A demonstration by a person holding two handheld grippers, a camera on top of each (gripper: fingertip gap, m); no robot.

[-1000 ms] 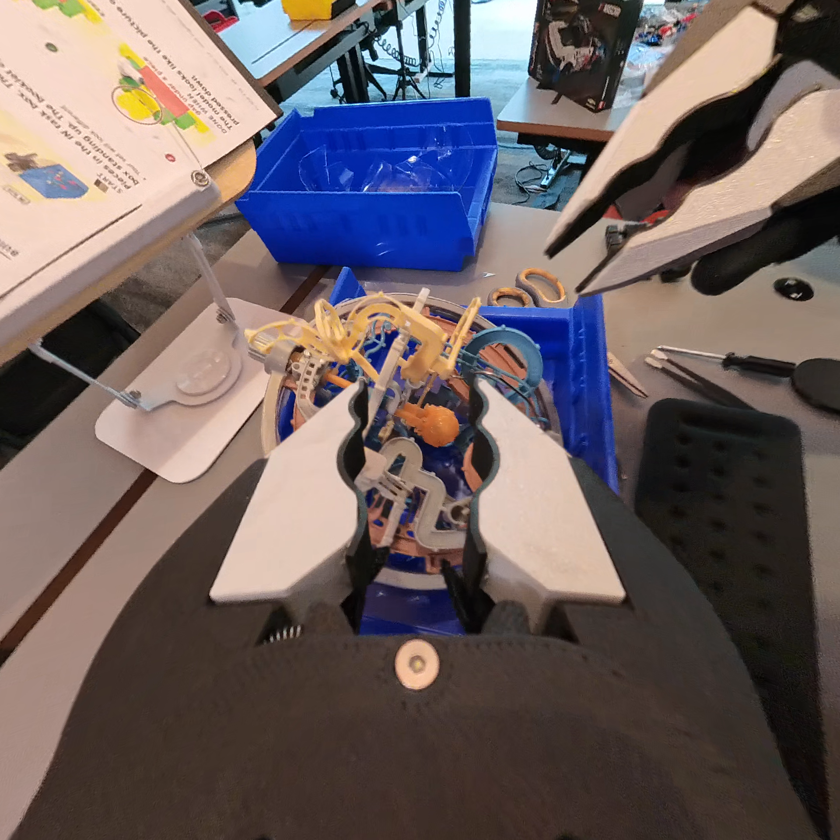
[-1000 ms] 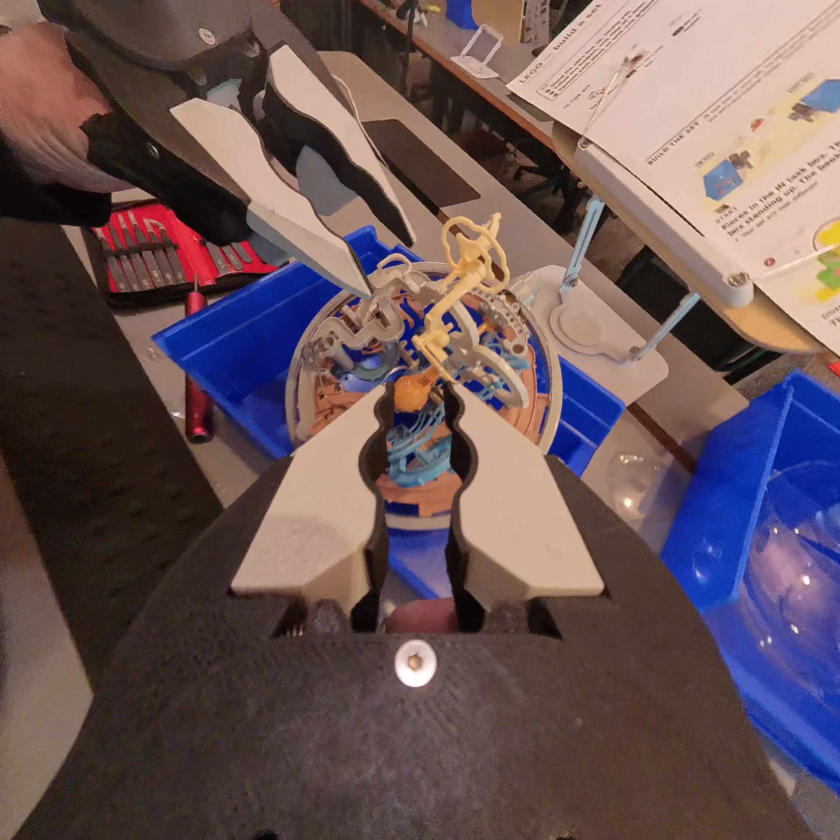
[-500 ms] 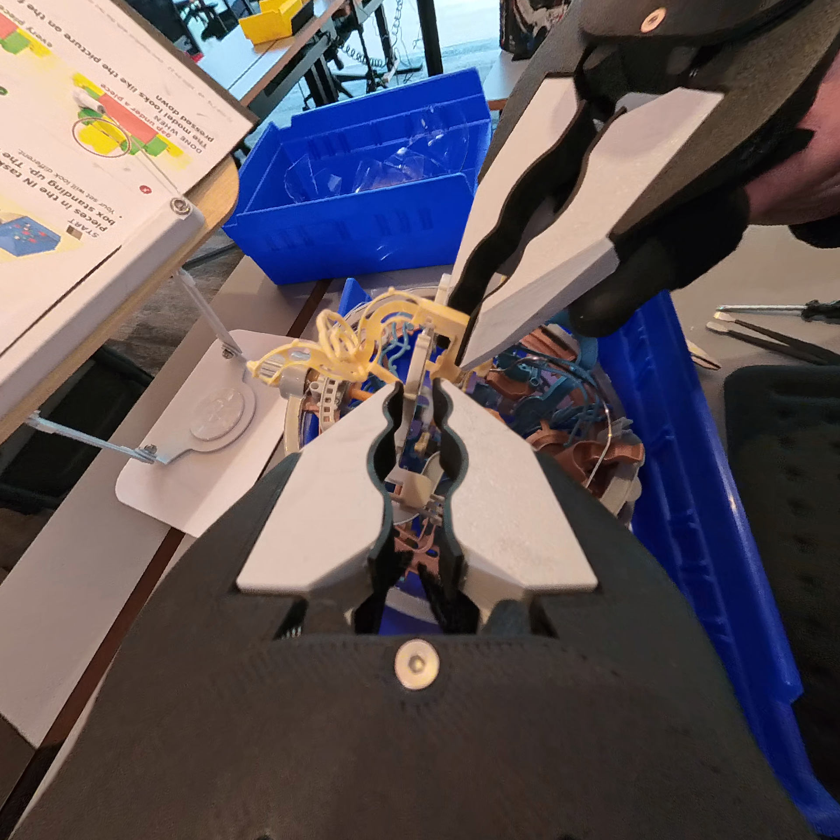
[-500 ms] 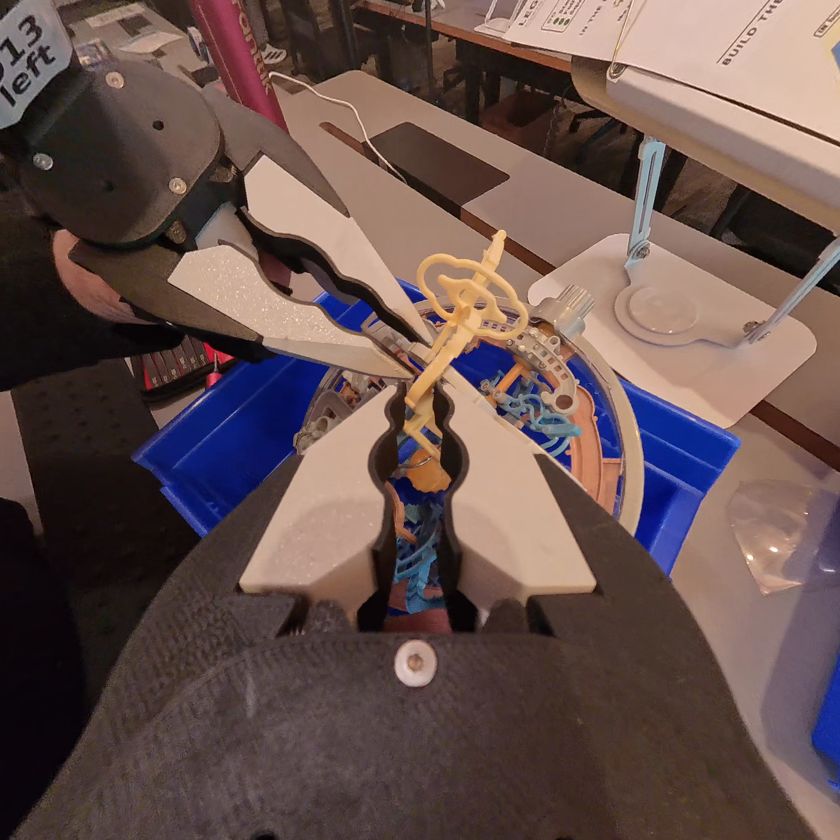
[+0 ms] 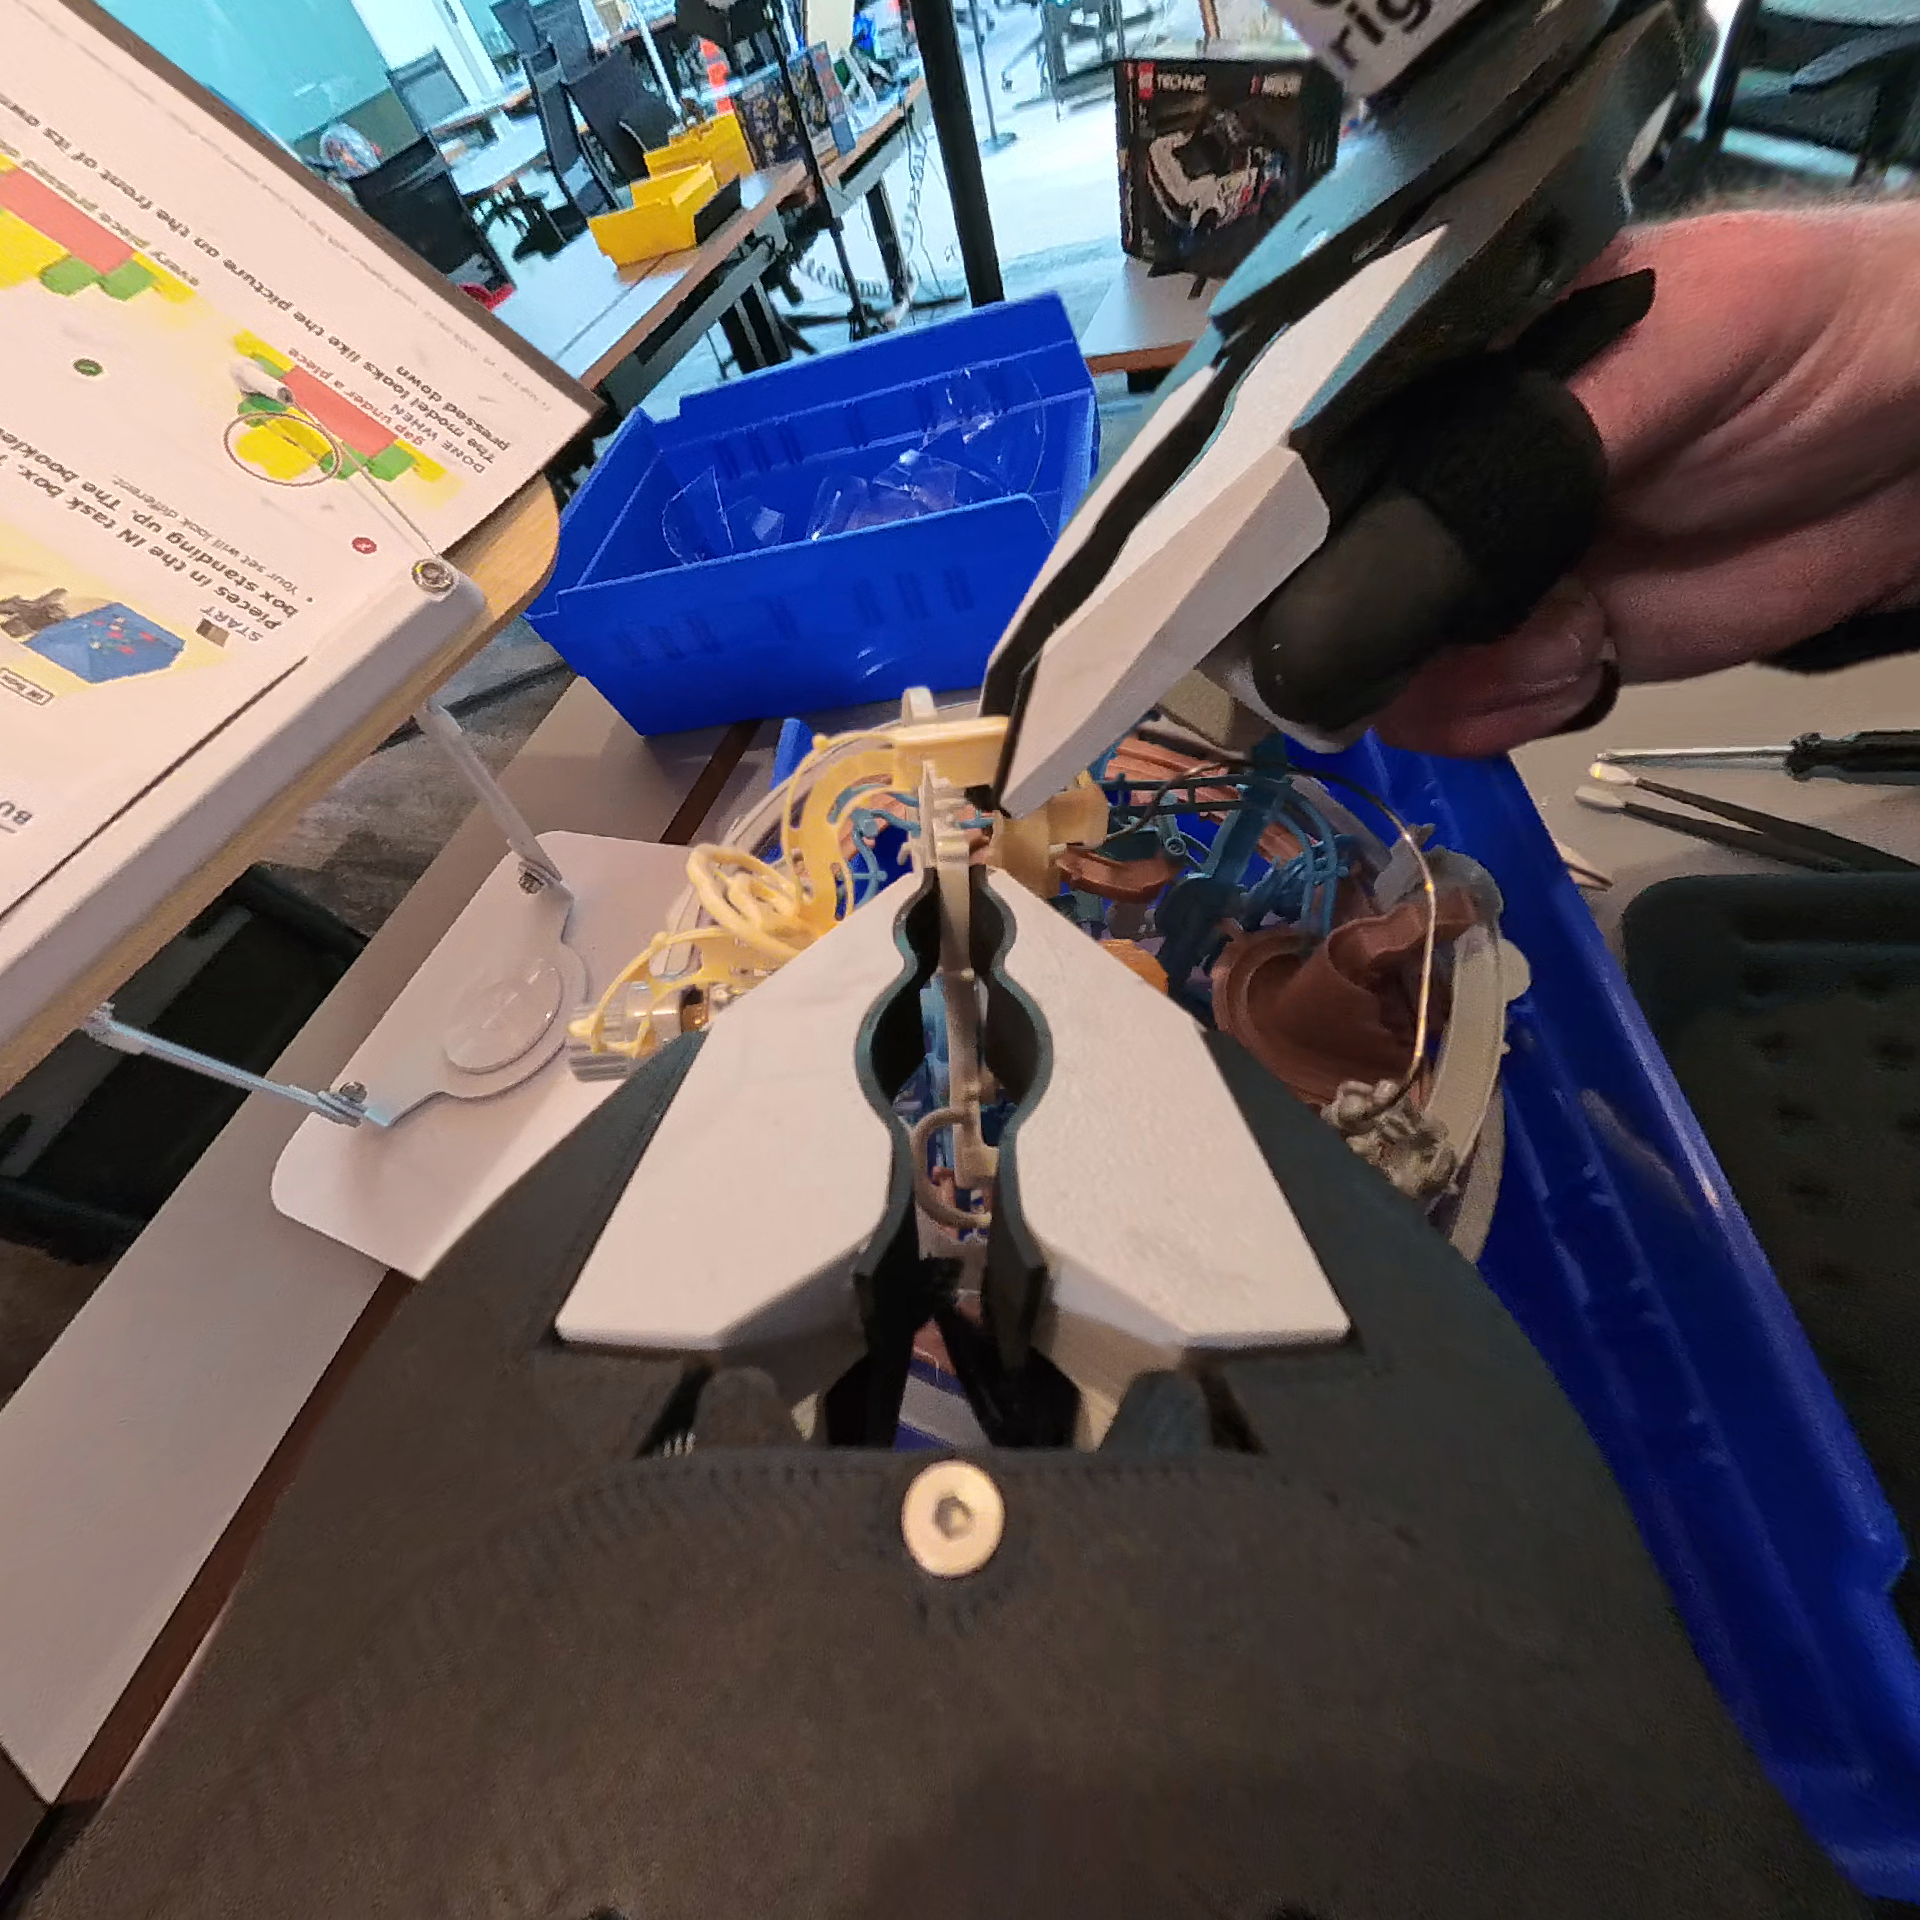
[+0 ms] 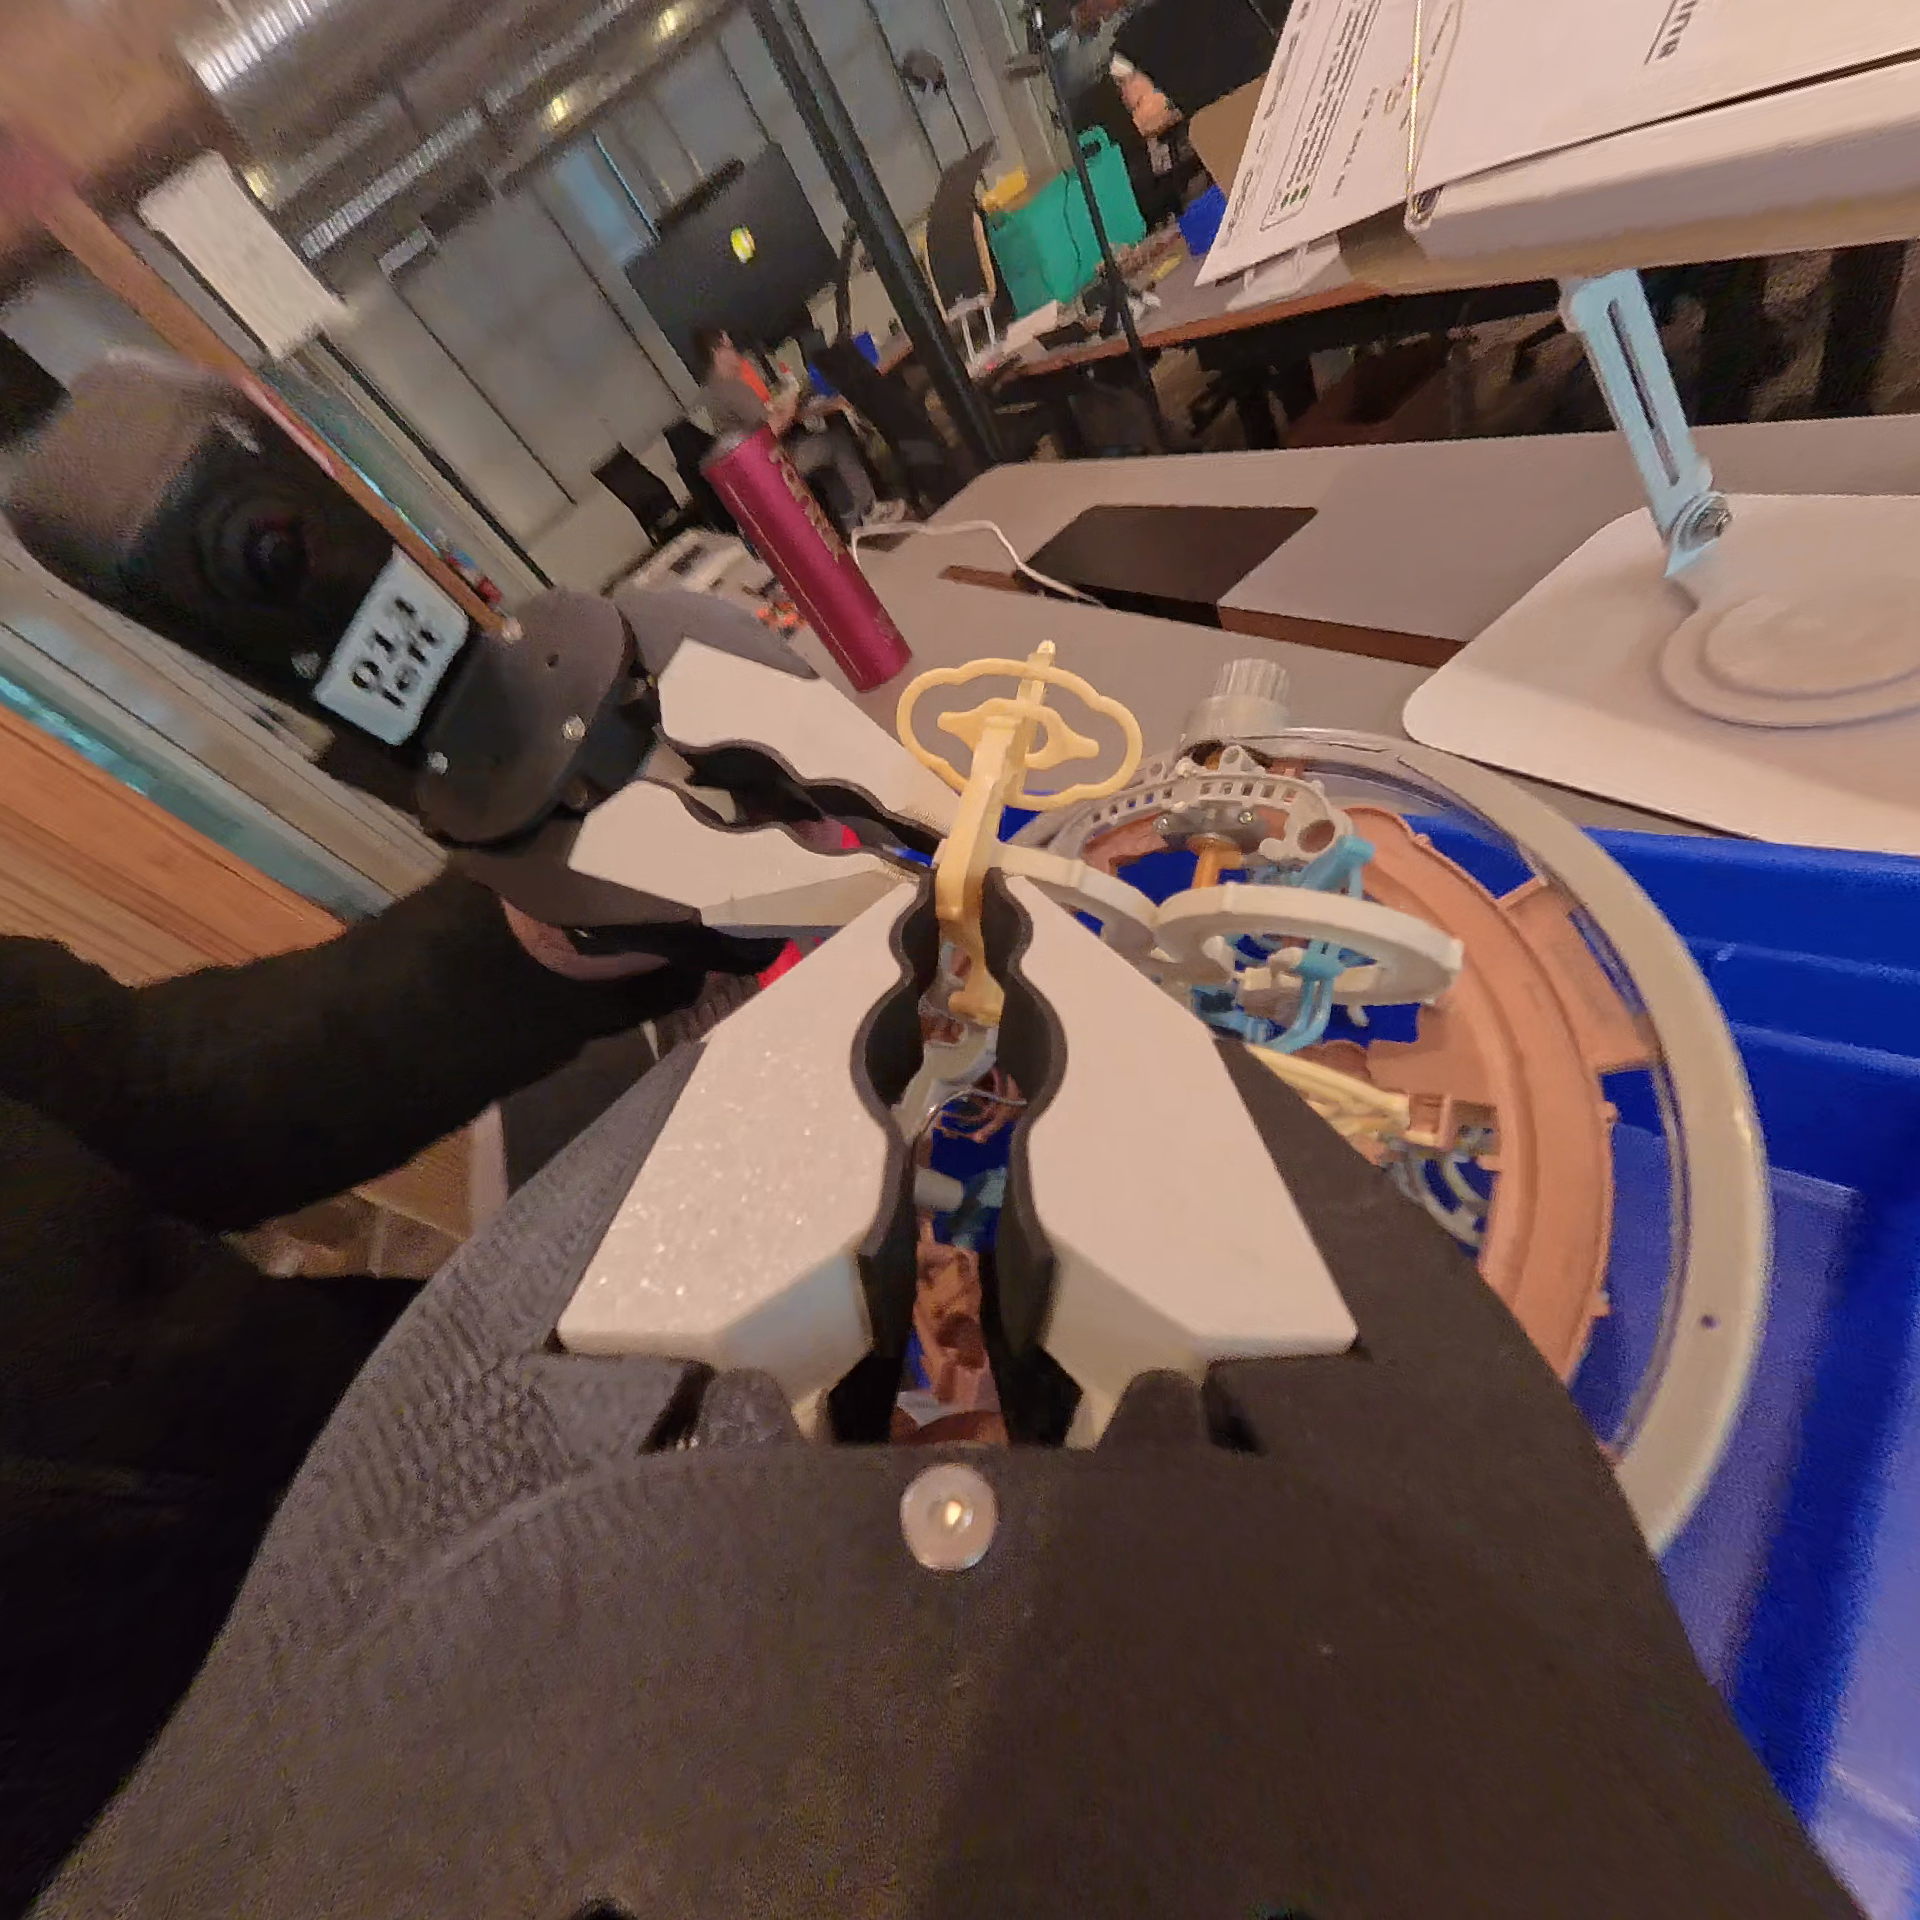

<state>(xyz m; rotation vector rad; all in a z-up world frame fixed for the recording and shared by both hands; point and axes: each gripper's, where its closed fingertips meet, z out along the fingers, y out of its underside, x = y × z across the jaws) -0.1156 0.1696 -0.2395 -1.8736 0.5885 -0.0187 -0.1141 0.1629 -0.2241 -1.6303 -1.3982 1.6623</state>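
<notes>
A ball-maze core (image 5: 1340,977) of grey, cream, blue and brown plastic tracks sits in a clear half dome with a grey ring (image 6: 1704,1091), inside a blue bin (image 5: 1662,1351). My left gripper (image 5: 951,883) is shut on a thin grey track piece (image 5: 951,831) of the core. My right gripper (image 6: 961,899) is shut on a cream track stem (image 6: 977,831) topped by a cream loop (image 6: 1013,738). The two grippers' tips almost meet over the core. The right gripper (image 5: 1003,800) shows in the left wrist view, the left gripper (image 6: 894,862) in the right wrist view.
A second blue bin (image 5: 821,582) with clear dome halves stands behind. A tilted instruction board (image 5: 208,468) on a white stand base (image 5: 436,1122) is to the left. Hand tools (image 5: 1745,821) and a black mat (image 5: 1787,1039) lie right. A pink cylinder (image 6: 805,561) stands beyond.
Both grippers have closed in on the core from opposite sides and shut: the left on the grey track piece, the right on the cream stem. The core has tilted in the bin.
</notes>
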